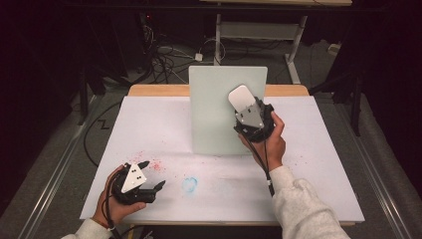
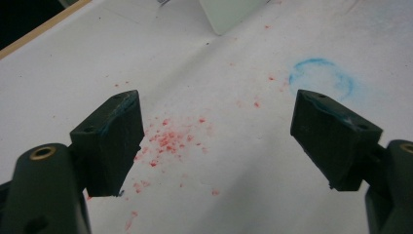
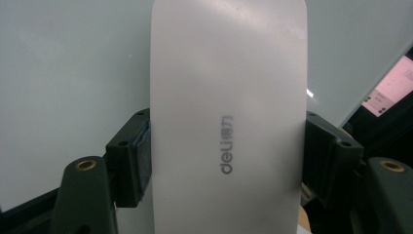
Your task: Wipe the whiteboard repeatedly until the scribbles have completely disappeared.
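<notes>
A pale board (image 1: 219, 109) stands upright at the back middle of the table. My right gripper (image 1: 244, 102) is raised against the board's upper right and is shut on a white rounded eraser (image 1: 241, 97). In the right gripper view the eraser (image 3: 229, 112), marked "deli", fills the gap between both jaws, with the board (image 3: 68, 73) close behind it. My left gripper (image 1: 152, 174) rests low at the front left of the table, open. In the left gripper view its black fingers (image 2: 114, 141) stand wide apart over red specks (image 2: 168, 139), with nothing between them.
White paper (image 1: 308, 149) covers the table. A blue ring smudge (image 1: 189, 184) lies near the front middle, also seen as a blue ring smudge (image 2: 321, 78). Red specks (image 1: 157, 164) lie beside my left gripper. Cables (image 1: 164, 59) and a desk frame (image 1: 259, 30) stand on the floor behind.
</notes>
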A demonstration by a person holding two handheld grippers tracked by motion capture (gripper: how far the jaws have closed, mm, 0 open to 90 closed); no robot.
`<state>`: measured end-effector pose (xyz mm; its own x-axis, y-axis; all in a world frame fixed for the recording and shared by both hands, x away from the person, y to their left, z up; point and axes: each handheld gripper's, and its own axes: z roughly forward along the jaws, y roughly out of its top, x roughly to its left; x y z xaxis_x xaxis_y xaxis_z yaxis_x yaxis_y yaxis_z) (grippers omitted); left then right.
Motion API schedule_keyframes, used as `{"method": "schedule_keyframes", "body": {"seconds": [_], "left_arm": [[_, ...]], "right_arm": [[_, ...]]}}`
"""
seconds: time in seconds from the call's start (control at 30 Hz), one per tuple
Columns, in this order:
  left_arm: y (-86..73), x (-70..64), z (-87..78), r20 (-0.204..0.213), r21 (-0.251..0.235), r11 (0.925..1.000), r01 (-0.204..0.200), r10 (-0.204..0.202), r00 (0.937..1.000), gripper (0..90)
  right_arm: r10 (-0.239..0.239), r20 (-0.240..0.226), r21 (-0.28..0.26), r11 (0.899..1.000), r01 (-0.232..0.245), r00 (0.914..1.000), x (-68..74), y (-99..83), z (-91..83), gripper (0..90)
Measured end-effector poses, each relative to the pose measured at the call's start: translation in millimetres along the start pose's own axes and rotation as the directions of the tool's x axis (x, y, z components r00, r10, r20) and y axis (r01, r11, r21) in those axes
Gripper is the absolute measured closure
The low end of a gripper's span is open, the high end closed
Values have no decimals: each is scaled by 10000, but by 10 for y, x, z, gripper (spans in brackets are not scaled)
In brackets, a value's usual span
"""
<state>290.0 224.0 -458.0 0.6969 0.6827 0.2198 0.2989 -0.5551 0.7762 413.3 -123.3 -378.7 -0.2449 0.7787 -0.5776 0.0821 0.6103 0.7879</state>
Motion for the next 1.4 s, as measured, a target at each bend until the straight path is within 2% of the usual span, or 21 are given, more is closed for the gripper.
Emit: {"method": "schedule_keyframes", "body": {"seconds": [0.23, 0.37, 0.53, 0.7, 0.73, 0.8, 1.0, 1.17, 1.4], "left_arm": [[5, -8, 9, -9, 43, 10000, 1, -1, 10000, 189], [5, -8, 9, -8, 38, 10000, -4, 4, 10000, 189], [9, -13, 14, 13, 64, 10000, -37, 37, 10000, 189], [11, -14, 12, 11, 70, 10000, -53, 53, 10000, 189], [9, -12, 12, 6, 74, 10000, -37, 37, 10000, 189], [7, -9, 14, 11, 80, 10000, -19, 19, 10000, 189], [7, -10, 19, 23, 90, 10000, -42, 42, 10000, 189], [6, -12, 18, 25, 104, 9999, -52, 51, 10000, 189], [8, -16, 23, 29, 127, 9999, -85, 85, 10000, 189]], "right_arm": [[-899, -295, 308, 9954, 908, 9955, 318, -330, -61, 308], [-997, -479, 456, 9937, 1019, 9939, 433, -507, -93, 308], [-1429, -853, 699, 9864, 1490, 9861, 548, -683, -129, 308], [-1413, -1072, 755, 9858, 1498, 9841, 518, -687, -134, 307], [-1218, -1080, 757, 9886, 1304, 9867, 520, -684, -134, 308], [-1191, -1107, 734, 9891, 1276, 9867, 494, -671, -132, 308], [-623, -794, 628, 9958, 673, 9949, 344, -585, -119, 308], [-180, -592, 553, 9982, 213, 9981, 240, -566, -117, 308], [-317, -556, 648, 9973, 353, 9979, 252, -634, -130, 308]]}}
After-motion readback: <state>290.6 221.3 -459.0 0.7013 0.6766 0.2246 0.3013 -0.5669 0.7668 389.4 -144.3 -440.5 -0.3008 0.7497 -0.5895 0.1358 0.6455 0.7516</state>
